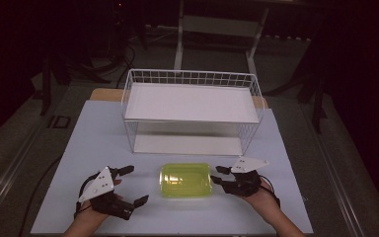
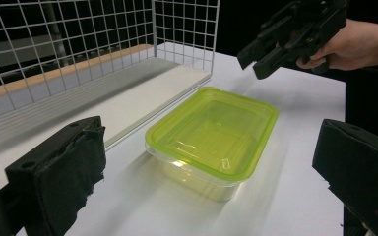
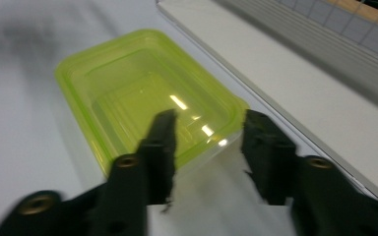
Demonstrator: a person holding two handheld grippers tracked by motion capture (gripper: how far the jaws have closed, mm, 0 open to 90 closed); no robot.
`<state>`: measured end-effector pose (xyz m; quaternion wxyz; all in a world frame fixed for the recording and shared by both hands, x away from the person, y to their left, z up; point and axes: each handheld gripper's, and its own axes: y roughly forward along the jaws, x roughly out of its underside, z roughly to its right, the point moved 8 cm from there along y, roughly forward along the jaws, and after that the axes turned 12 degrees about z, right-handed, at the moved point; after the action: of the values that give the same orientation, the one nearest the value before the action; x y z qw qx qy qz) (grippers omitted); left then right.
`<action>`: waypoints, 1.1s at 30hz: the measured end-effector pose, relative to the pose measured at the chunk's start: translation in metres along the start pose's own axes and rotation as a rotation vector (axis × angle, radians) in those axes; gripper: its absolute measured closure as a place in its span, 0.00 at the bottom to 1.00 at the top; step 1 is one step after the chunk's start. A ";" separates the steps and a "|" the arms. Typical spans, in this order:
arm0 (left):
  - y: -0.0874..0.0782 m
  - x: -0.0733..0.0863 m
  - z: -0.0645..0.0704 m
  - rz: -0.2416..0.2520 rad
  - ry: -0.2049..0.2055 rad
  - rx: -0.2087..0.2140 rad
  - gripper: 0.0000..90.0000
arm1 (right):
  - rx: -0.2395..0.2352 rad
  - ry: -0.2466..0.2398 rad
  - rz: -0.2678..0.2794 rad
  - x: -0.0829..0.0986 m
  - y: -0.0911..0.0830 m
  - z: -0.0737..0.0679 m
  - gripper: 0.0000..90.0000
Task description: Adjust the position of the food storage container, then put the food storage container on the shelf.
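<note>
Rectangular translucent green-lidded plastic box (image 1: 186, 180) on smooth white table (image 1: 103, 143).

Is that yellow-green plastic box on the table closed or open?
Closed: the translucent yellow-green rectangular plastic box has its green lid seated flat on the clear base, rim flush all round. It looks empty inside.

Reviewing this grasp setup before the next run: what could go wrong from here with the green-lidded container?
1. The right claw is open at the end of the container. The green lid looks thin, so a pinch on its rim might pop it off rather than lift the box.
2. The left claw is open and apart from it. A one-sided grab could tilt or slide the container toward the wire rack.
</note>
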<state>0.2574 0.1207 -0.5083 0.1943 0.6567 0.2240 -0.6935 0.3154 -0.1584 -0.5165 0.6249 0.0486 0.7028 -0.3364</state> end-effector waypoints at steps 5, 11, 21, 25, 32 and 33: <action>0.004 -0.001 -0.001 -0.022 -0.047 -0.037 0.04 | 0.022 0.051 0.014 -0.008 -0.001 -0.002 0.32; 0.017 -0.002 0.000 -0.102 -0.131 -0.043 0.01 | 0.044 0.095 0.037 -0.014 -0.002 0.000 0.14; 0.050 0.009 -0.009 -0.163 -0.154 -0.054 0.01 | 0.032 0.099 0.077 -0.016 0.002 -0.004 0.24; 0.054 0.017 -0.016 -0.176 -0.198 -0.086 0.03 | 0.057 0.166 0.036 -0.011 0.009 -0.005 0.14; 0.059 0.035 -0.020 -0.252 -0.309 -0.102 0.17 | 0.085 0.235 -0.051 0.011 0.027 -0.008 0.13; 0.060 0.037 -0.018 -0.269 -0.329 -0.091 0.17 | 0.090 0.236 -0.065 0.013 0.028 -0.008 0.16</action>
<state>0.3044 0.0823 -0.5495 0.1632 0.4892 0.3060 -0.8003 0.3197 -0.1372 -0.5402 0.5236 0.0929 0.7570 -0.3795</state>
